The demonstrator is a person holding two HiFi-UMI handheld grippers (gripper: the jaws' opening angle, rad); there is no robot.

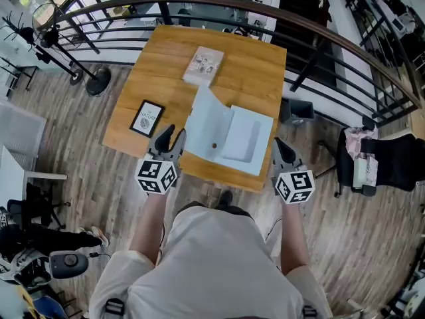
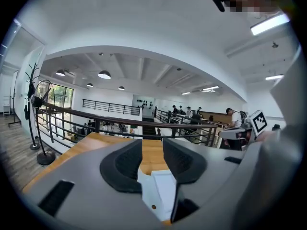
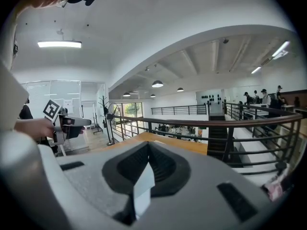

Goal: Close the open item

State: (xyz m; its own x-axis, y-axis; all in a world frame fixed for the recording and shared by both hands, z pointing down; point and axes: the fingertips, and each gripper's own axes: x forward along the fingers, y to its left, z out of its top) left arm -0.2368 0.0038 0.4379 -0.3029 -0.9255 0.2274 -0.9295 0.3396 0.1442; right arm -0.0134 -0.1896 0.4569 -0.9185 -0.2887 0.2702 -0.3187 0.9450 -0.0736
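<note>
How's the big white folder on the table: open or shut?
Open. The folder lies spread on the table, its left flap lifted and its inside showing.

We see a honey-brown, wood-grained worktop [image 1: 265,65], a pale blue-white open box [image 1: 226,135] with one brown dot, a black-framed white card [image 1: 147,118], and a grey-brown plank floor [image 1: 80,145].

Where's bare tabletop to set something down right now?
Bare wood: far right corner, beyond the open white folder and right of the book; also far left, between book and framed card. Near edge is crowded: folder, left gripper, right gripper.
</note>
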